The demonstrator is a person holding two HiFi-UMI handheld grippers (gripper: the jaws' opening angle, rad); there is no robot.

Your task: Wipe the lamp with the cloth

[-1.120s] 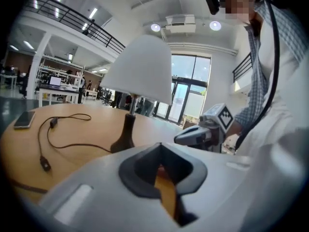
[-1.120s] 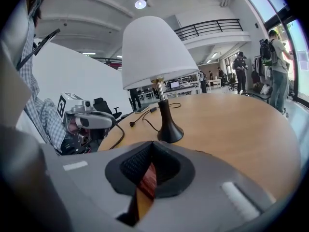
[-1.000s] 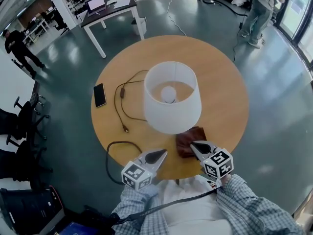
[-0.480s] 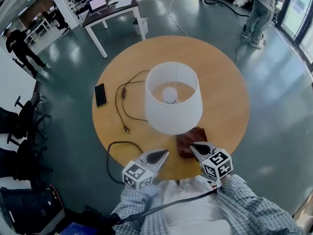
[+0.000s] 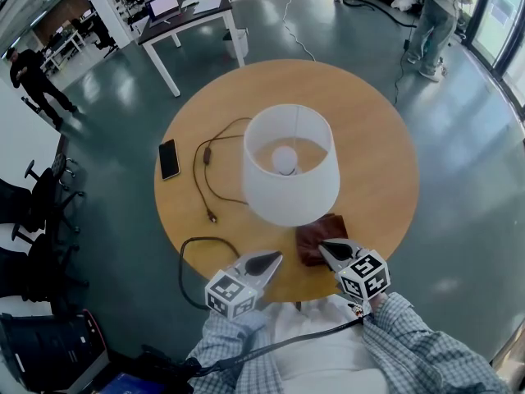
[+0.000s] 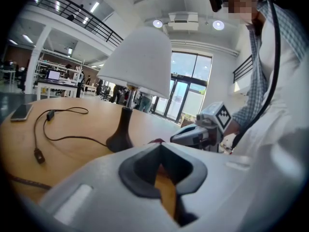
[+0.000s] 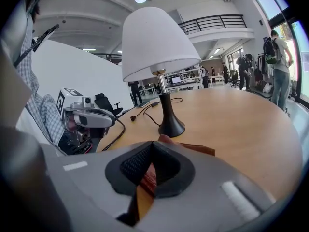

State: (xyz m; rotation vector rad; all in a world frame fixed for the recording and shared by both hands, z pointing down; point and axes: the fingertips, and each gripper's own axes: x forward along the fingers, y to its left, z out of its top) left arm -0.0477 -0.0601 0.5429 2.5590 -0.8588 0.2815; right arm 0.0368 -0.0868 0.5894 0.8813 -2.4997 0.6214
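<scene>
A lamp with a white shade (image 5: pixel 289 164) stands in the middle of the round wooden table (image 5: pixel 373 138). Its dark base (image 7: pixel 171 126) shows in the right gripper view, and the left gripper view shows the base (image 6: pixel 120 140) under the shade (image 6: pixel 137 62). A brown cloth (image 5: pixel 314 235) lies flat on the table just in front of the lamp. My right gripper (image 5: pixel 323 245) is shut, its tips over the cloth's near edge, and the cloth (image 7: pixel 195 149) shows just past its own closed jaws (image 7: pixel 153 144). My left gripper (image 5: pixel 274 258) is shut and empty over the table's near edge, left of the cloth.
A black phone (image 5: pixel 168 158) and a thin black cord (image 5: pixel 202 171) with a plug lie left of the lamp. A thicker black cable (image 5: pixel 194 249) loops off the near-left table edge. A white desk with a laptop (image 5: pixel 176 15) and a standing person (image 5: pixel 435 19) are farther off.
</scene>
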